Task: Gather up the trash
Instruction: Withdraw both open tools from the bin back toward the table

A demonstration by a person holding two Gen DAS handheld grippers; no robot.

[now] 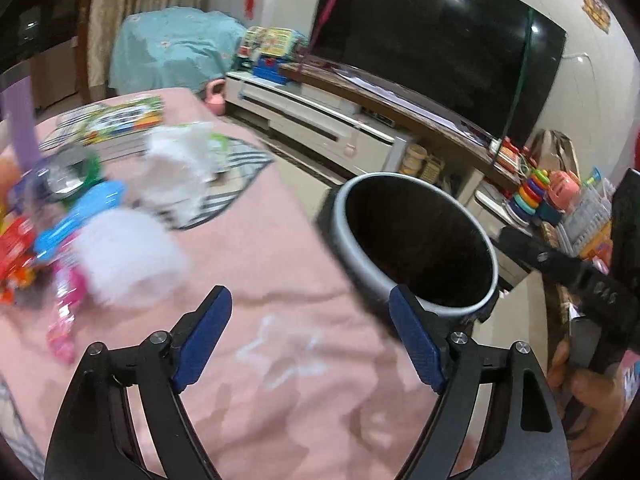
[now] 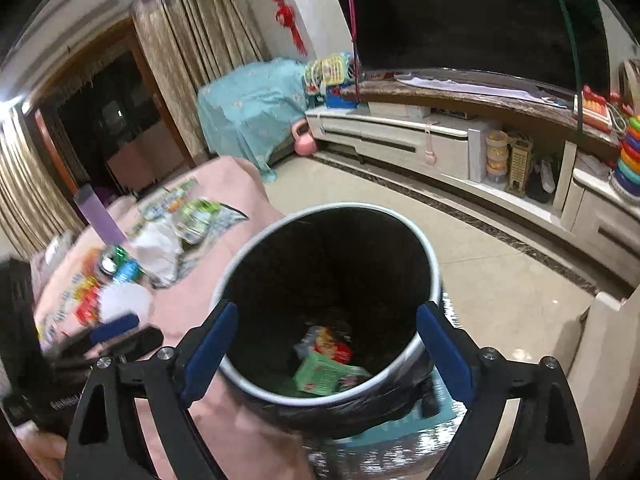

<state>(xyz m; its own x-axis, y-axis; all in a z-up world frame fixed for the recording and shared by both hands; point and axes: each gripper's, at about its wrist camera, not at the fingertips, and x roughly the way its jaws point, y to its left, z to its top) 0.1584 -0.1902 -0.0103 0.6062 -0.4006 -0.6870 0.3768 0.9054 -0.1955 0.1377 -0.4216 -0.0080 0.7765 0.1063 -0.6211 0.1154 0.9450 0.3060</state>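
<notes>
The left hand-held gripper (image 1: 308, 336) is hovering over the pink-covered desk (image 1: 280, 360) with its two blue fingers spread wide and nothing between them. Bare pink cloth is lying under and ahead of it. The trash is sitting in a blurred heap toward the desk's left side: two white crumpled tissues, one nearer (image 1: 128, 252) and one farther (image 1: 180, 168), a blue wrapper (image 1: 80, 216), a pink wrapper (image 1: 66, 304), and red packets (image 1: 16, 256) at the frame edge. A stack of books (image 1: 120, 124) is lying behind the heap.

The desk's right edge is running diagonally, and the trash bin (image 1: 416, 240), black inside with a pale rim, is standing just beside that edge.

The right hand-held gripper (image 2: 328, 348) is hanging directly above the bin's mouth (image 2: 332, 304), fingers also wide apart and empty. At the bin's bottom two pieces are lying: a green carton (image 2: 324, 374) and a red-and-yellow wrapper (image 2: 328, 344). Open tiled floor (image 2: 500, 280) is stretching to the right of the bin, reaching a long TV cabinet (image 2: 400, 136).
</notes>
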